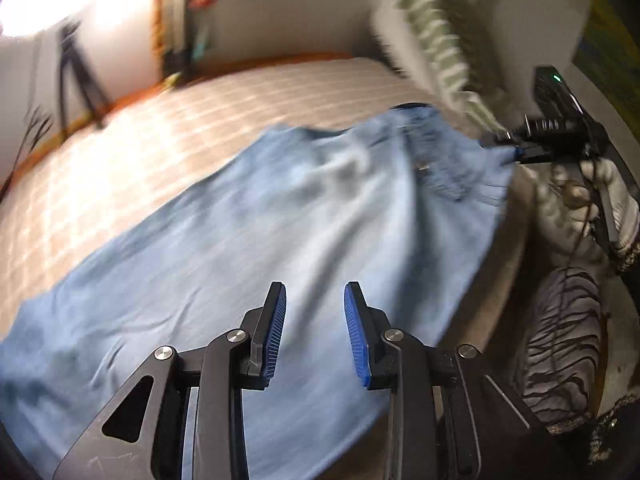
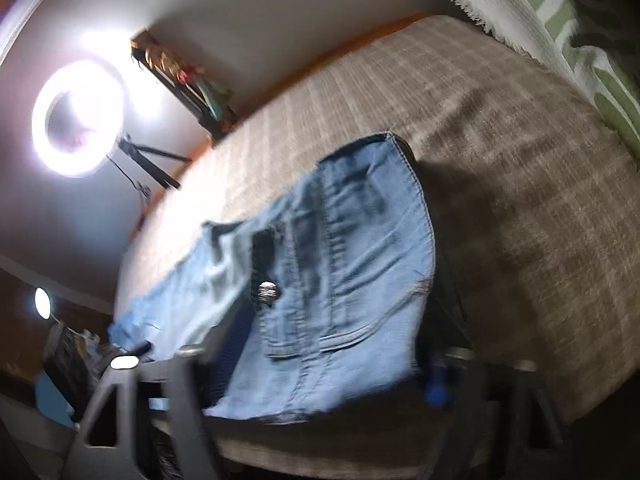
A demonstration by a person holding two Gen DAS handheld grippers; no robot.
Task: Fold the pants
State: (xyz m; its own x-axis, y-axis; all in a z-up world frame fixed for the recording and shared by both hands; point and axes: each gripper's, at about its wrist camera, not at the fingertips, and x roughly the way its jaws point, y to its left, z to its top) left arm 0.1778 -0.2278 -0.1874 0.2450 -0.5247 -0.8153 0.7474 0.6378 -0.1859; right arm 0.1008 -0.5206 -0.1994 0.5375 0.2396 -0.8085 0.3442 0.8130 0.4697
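Observation:
Light blue denim pants point(image 1: 280, 216) lie spread across a beige checked bed point(image 1: 168, 128). My left gripper point(image 1: 315, 320) is open and empty, its blue pads just above the leg fabric. My right gripper point(image 1: 516, 154) shows in the left wrist view, pinching the waistband edge at the right. In the right wrist view the waistband and button point(image 2: 267, 291) drape over my right gripper point(image 2: 320, 384), hiding its fingertips. The waist part of the pants point(image 2: 340, 264) is lifted off the bed point(image 2: 520, 200).
A green and white striped pillow point(image 1: 432, 36) lies at the bed's far right. A ring light on a tripod point(image 2: 78, 118) stands beyond the bed. A zebra-patterned cloth point(image 1: 564, 344) is at the near right, off the bed edge.

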